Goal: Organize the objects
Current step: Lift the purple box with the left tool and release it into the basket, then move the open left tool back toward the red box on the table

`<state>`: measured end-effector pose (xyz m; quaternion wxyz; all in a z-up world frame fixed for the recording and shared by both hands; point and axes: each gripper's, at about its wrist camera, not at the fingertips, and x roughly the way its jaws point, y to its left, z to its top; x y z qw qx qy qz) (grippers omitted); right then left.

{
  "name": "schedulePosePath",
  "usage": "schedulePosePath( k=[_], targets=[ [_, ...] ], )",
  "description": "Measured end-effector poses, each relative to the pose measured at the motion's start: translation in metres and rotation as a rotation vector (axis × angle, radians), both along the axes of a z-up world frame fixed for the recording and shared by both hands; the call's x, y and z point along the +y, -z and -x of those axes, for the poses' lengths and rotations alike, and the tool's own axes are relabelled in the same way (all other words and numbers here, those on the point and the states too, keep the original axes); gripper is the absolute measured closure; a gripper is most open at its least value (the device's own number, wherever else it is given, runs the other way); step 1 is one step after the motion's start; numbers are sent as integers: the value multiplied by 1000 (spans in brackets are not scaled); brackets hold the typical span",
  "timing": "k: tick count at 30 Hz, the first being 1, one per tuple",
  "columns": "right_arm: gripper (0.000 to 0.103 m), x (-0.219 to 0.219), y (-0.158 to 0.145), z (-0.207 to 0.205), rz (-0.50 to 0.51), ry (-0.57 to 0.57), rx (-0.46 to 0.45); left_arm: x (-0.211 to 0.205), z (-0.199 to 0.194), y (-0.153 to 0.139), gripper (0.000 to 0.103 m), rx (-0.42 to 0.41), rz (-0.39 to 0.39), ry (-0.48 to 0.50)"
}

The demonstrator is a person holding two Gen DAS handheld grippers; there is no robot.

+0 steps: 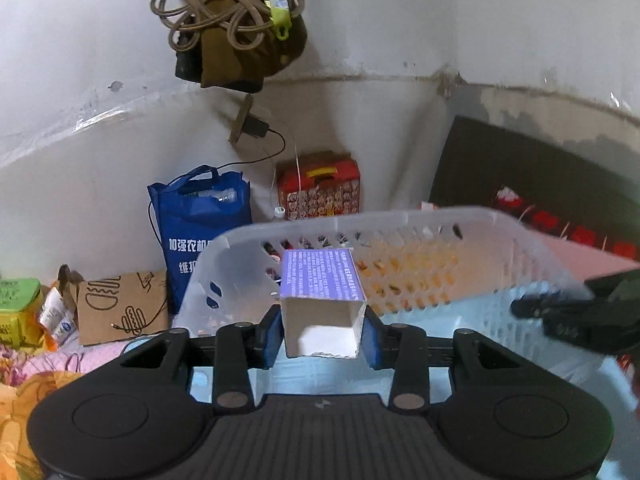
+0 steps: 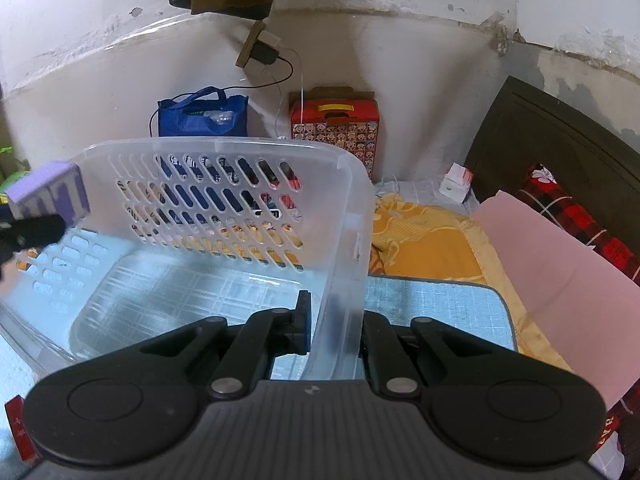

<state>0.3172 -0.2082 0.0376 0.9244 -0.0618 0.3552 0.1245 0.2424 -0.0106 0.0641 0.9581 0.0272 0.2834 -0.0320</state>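
My left gripper [image 1: 323, 334] is shut on a purple and white box [image 1: 322, 304], holding it over the near rim of a clear plastic basket [image 1: 420, 220]. The box's open white end faces the camera. In the right wrist view the box [image 2: 48, 192] shows at the far left above the basket [image 2: 224, 148]. My right gripper [image 2: 334, 326] is shut on the basket's right side wall [image 2: 344, 280], one finger inside and one outside, and holds it tilted. The right gripper also shows in the left wrist view [image 1: 576, 312] at the right edge.
The basket sits on a light blue mat [image 2: 432, 304] on a bed with yellow bedding [image 2: 424, 240]. A blue bag [image 1: 200, 224], a red patterned box [image 1: 320, 188] and a brown paper bag [image 1: 120, 304] stand behind. A pink sheet [image 2: 552, 256] and dark headboard [image 2: 560, 144] lie to the right.
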Motion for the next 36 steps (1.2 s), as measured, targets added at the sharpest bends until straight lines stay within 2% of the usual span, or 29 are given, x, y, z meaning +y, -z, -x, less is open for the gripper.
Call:
schedulePosePath(
  k=[1, 2, 4, 8, 11, 14, 17, 21, 25, 29, 36],
  targets=[
    [95, 0, 0, 0, 2, -2, 0, -2, -1, 3, 30, 11, -13, 12],
    [95, 0, 0, 1, 2, -2, 0, -4, 0, 6, 22, 11, -27, 21],
    [95, 0, 1, 1, 2, -1, 2, -6, 9, 8, 22, -19, -54, 24],
    [95, 0, 1, 1, 2, 0, 5, 1, 23, -2, 22, -50, 11, 54],
    [95, 2, 1, 1, 7, -1, 12, 9, 43, -14, 22, -118, 46, 43],
    [95, 2, 1, 2, 14, -4, 15, 22, 82, -20, 18, -182, 100, 60],
    [95, 2, 1, 2, 14, -5, 18, 33, 117, -14, 17, -206, 125, 52],
    [95, 3, 1, 1, 23, -8, 25, 49, 156, 5, 17, -207, 181, 40],
    [94, 4, 0, 0, 32, -12, 37, 57, 178, 25, 17, -193, 193, 21],
    [94, 4, 0, -1, 37, -14, 44, 66, 188, 40, 17, -172, 240, 9],
    [94, 5, -1, -3, 39, -18, 53, 70, 191, 63, 17, -129, 270, 1]
  ],
)
